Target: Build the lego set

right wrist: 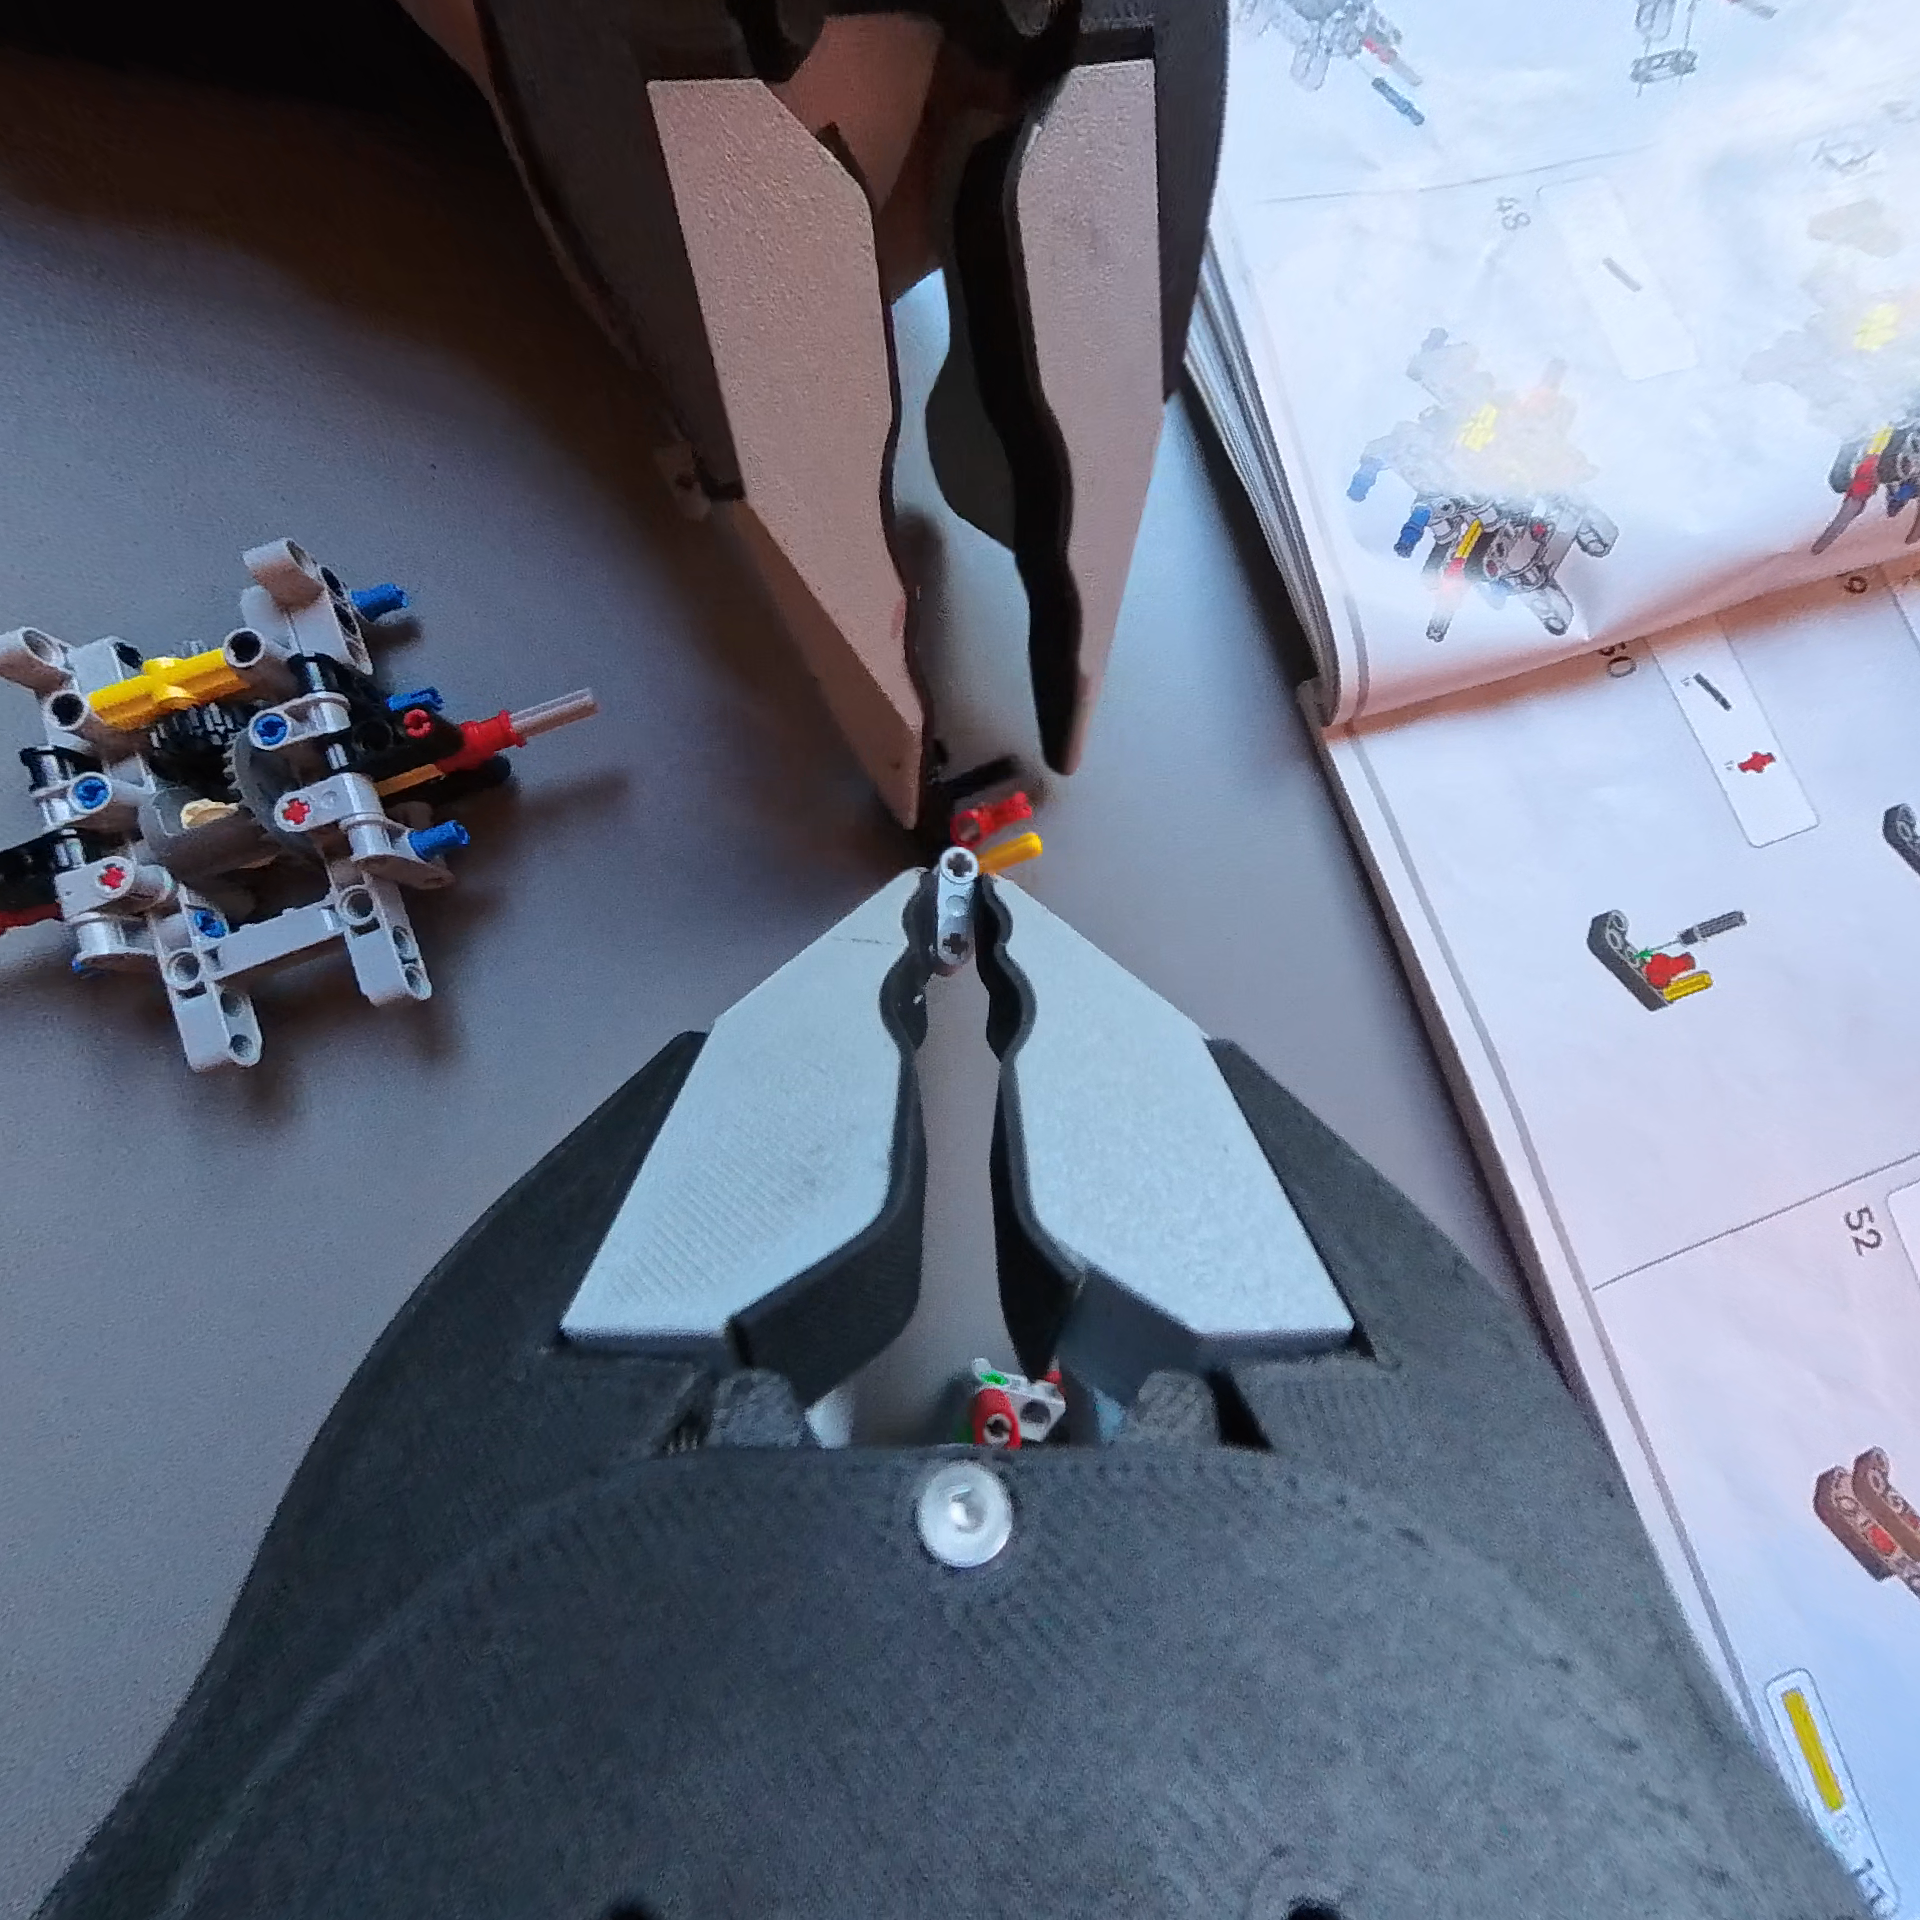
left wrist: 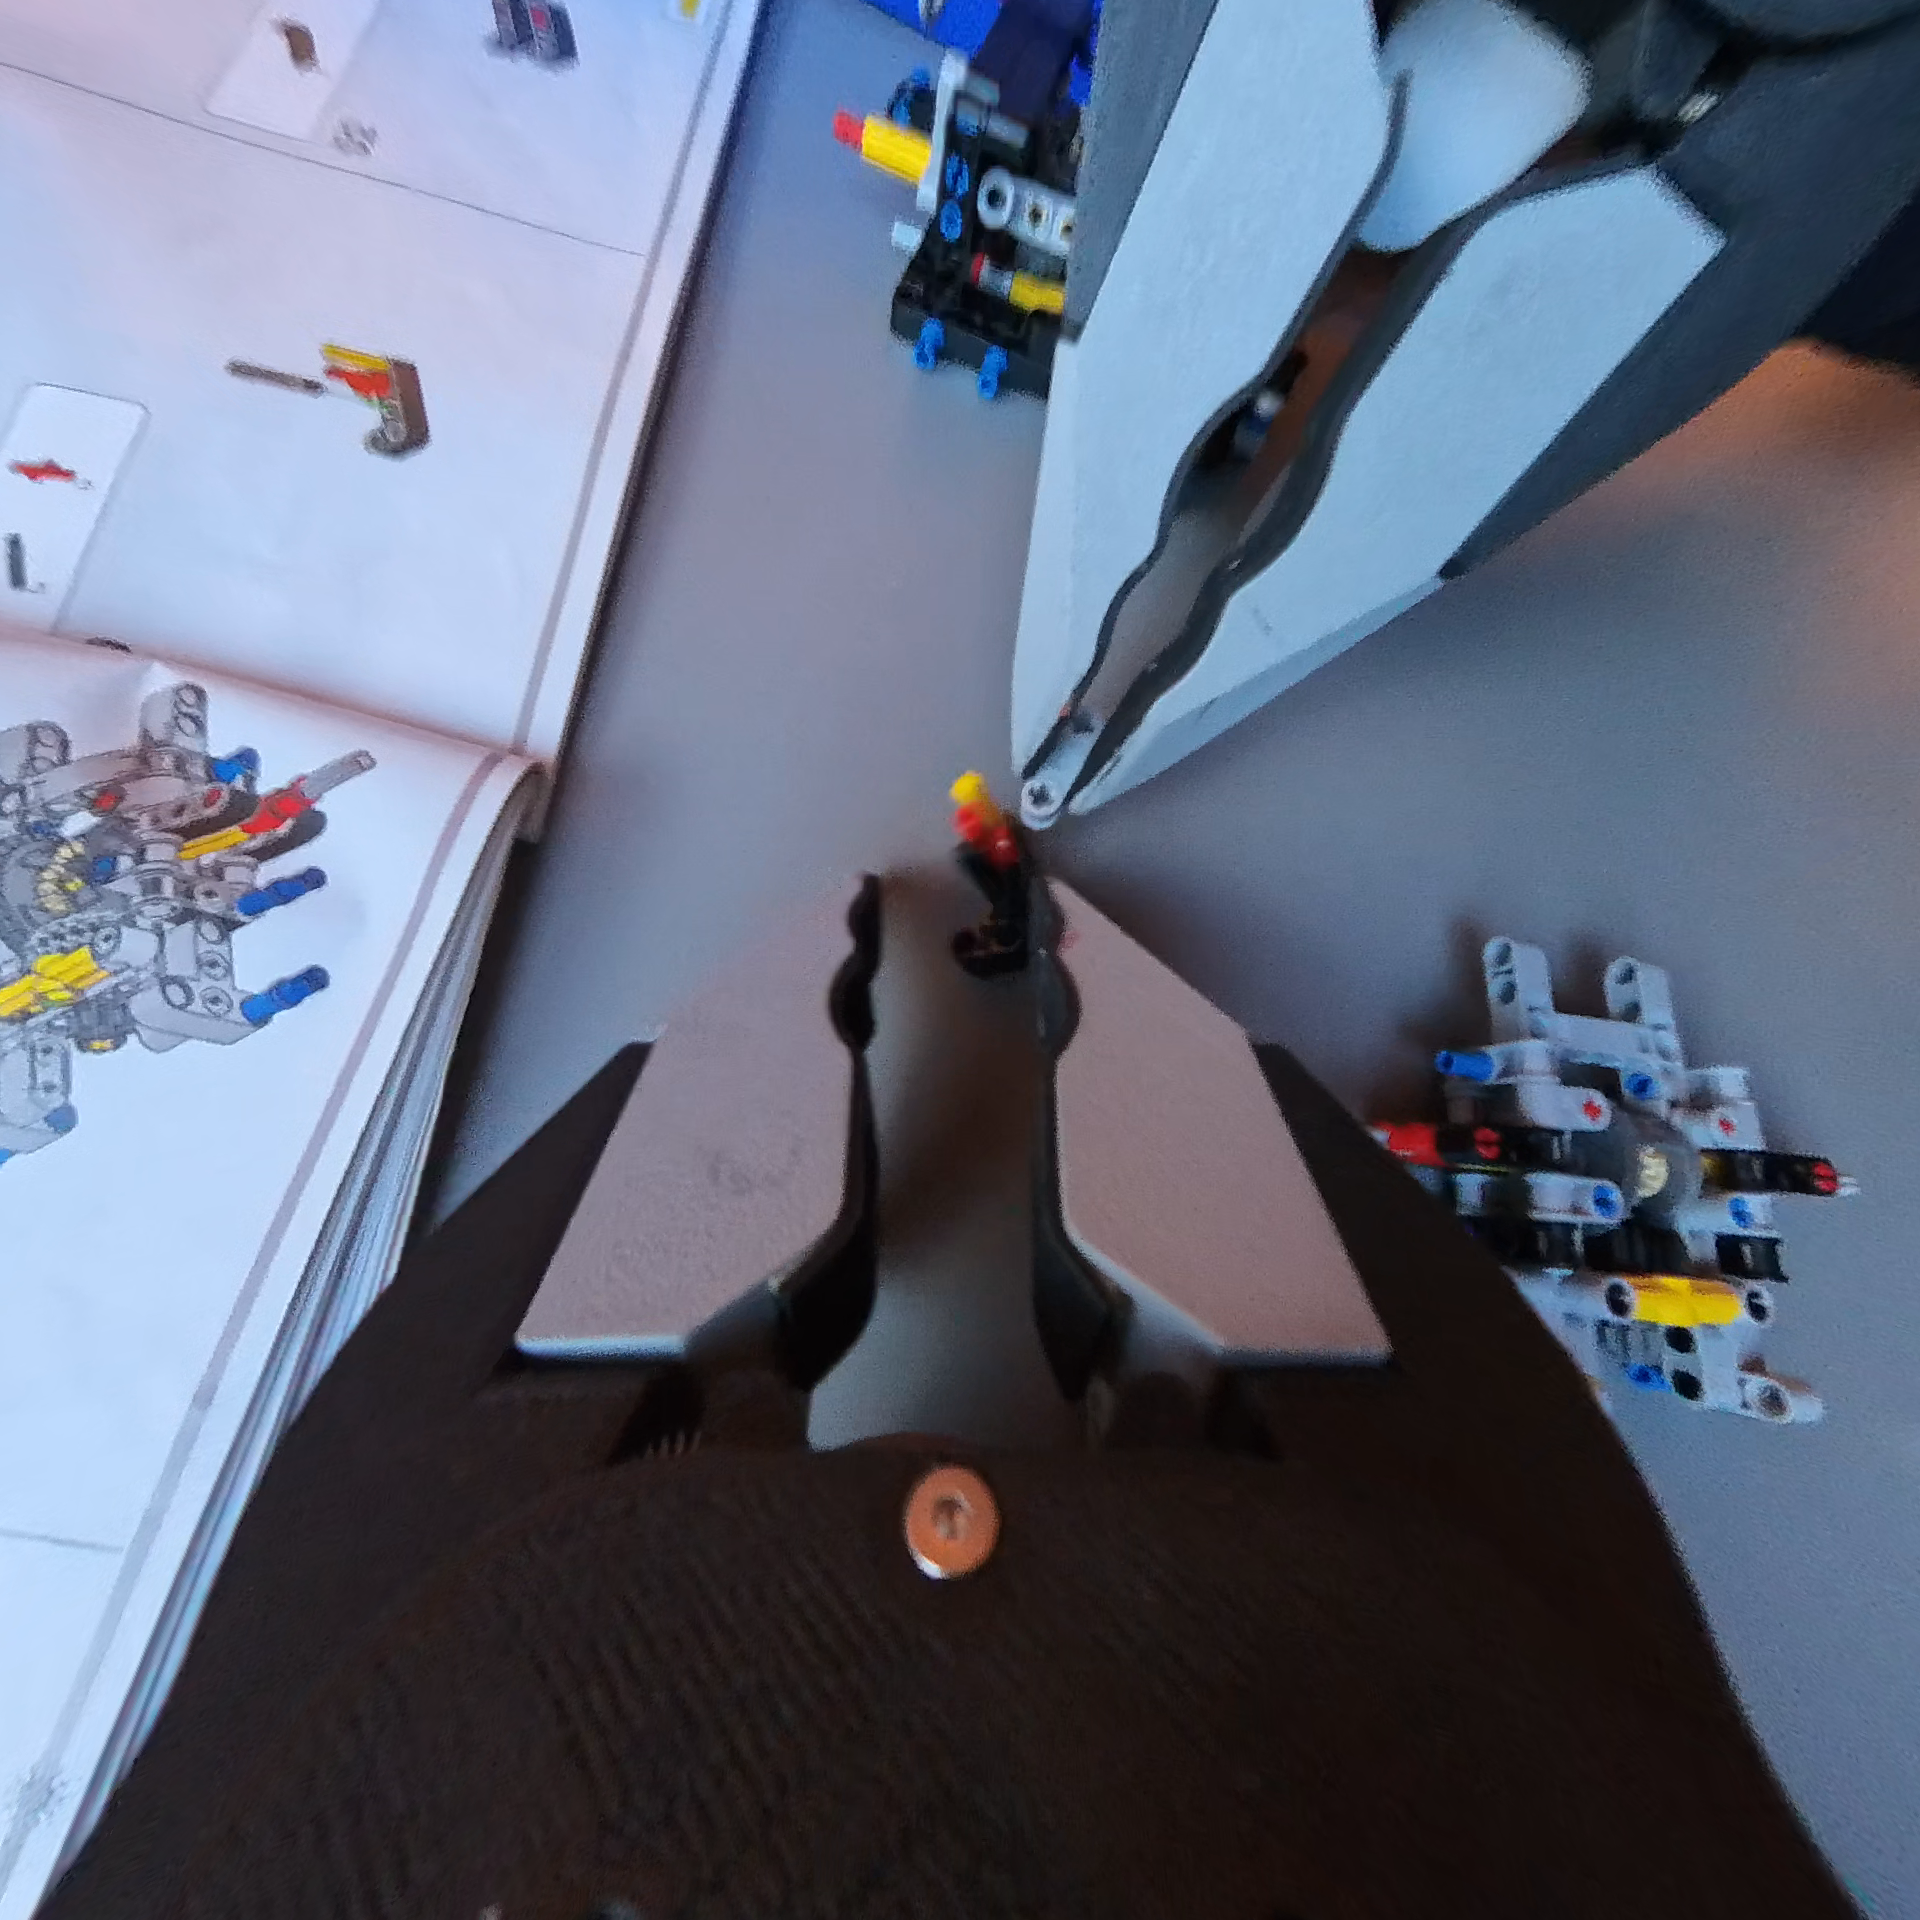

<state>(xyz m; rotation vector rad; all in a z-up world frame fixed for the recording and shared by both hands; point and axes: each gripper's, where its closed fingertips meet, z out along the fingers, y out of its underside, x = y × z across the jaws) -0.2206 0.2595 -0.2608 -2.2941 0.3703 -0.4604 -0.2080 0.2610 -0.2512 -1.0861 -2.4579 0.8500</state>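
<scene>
Grey worktop (right wrist: pixel 520 1195), an open instruction booklet (right wrist: pixel 1662 1039) along one edge, a grey brick assembly (right wrist: pixel 229 790) lying apart. Right gripper (right wrist: pixel 954 914) is clamped on a small grey beam (right wrist: pixel 956 904). Left gripper (left wrist: pixel 956 914) stands parted – a small black piece with red and yellow pins (left wrist: pixel 992 883) rests against one finger, the other clear of it.

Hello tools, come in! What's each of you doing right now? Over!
Right tool clamped on small grey beam. Left tool open; black piece with red and yellow pins rests against one finger. Grey model sits aside, manual opposite.
</scene>
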